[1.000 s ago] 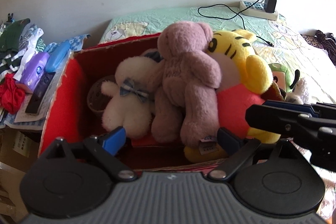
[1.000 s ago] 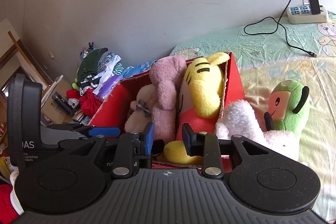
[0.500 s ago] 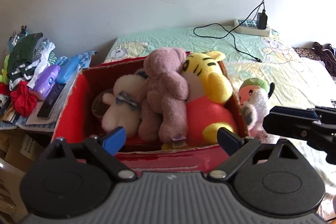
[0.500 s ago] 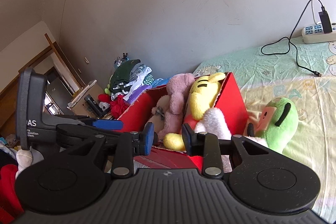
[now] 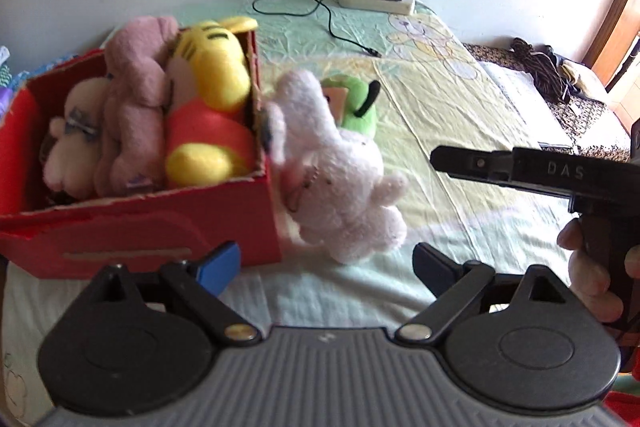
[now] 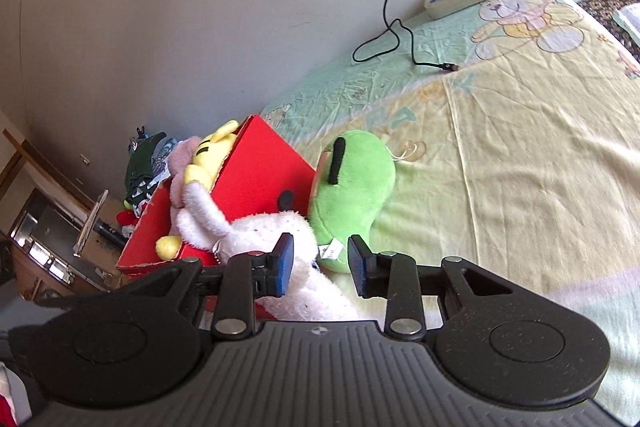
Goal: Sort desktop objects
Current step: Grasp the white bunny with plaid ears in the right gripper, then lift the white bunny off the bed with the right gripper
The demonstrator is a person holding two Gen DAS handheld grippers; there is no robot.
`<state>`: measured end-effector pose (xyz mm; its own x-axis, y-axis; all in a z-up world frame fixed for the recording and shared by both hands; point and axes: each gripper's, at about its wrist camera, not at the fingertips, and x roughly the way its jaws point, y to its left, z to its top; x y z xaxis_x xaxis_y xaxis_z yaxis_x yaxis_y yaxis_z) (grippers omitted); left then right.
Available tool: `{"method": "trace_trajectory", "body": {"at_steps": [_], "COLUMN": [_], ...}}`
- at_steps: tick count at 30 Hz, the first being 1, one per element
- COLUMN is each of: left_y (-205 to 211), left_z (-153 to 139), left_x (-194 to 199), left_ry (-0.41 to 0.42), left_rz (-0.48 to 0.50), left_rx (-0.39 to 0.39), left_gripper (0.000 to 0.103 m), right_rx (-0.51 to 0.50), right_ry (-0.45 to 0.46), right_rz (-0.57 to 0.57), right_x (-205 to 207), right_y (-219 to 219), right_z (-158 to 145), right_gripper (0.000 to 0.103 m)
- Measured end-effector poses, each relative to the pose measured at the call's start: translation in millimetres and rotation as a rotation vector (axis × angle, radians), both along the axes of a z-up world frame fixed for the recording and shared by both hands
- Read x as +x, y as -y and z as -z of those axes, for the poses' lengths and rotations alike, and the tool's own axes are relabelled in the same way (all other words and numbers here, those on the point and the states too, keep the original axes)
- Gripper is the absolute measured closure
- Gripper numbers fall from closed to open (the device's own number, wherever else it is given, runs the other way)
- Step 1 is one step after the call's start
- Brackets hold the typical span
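Bedsheet [image 5: 460,115] under it all; your left gripper [image 5: 324,267] gapes wide, empty, facing the red box [image 5: 140,223] packed with plush. Against its right wall slumps the white toy [image 5: 340,163], soft and light: pinch its body. Your right gripper [image 6: 320,265] hangs part-open, empty

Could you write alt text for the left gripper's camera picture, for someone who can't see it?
An open left gripper faces a red cardboard box packed with plush toys, on a pale bedsheet. A fluffy white plush toy leans against the box.

Left tool [image 5: 326,263] gapes wide; right tool [image 6: 320,265] parted, both empty
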<state>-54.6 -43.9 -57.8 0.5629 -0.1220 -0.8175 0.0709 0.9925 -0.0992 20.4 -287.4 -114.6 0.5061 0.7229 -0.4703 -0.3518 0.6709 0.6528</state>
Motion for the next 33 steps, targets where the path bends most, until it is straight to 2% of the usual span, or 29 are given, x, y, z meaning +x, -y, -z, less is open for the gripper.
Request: {"method": "trace_trajectory", "body": {"at_steps": [4,7,13,17,24,30,33], "left_y": [12.0,13.3,18.1,23.8,25.5,20.8,21.2], "left_z": [24.4,34.5,48.4,53.3,52.6,50.6,46.7], "left_x": [9.7,14.2,26.0,32.5,41.9,41.5,38.9], "left_ry": [-0.044,-0.055,-0.058,-0.049,-0.032,-0.035,-0.031], "left_rz": [-0.002,0.001,-0.02,-0.014,-0.006,0.016,0.041], "left_rx": [-0.003,-0.03,-0.031,0.001,0.01,-0.003,-0.016], "left_gripper": [0.011,0.011,0.011,0.011,0.011,0.01,0.01], "right_rx": [0.026,0.018,0.007,0.062,0.124,0.194,0.221], "right_ry": [-0.019,-0.007,-0.016,-0.084,-0.192,-0.285,-0.327], "right_rz": [-0.014,-0.063,-0.135,-0.13,-0.156,-0.189,-0.238], "right_x": [5.6,9.2,18.6,36.2,57.4,56.8,47.6], "right_y": [-0.3,-5.2,-13.7,-13.9,-26.4,-23.0,-24.4], "right_z": [2.5,3.3,7.2,14.3,29.1,36.0,35.4], "right_gripper": [0.069,0.068,0.063,0.062,0.063,0.063,0.069]}}
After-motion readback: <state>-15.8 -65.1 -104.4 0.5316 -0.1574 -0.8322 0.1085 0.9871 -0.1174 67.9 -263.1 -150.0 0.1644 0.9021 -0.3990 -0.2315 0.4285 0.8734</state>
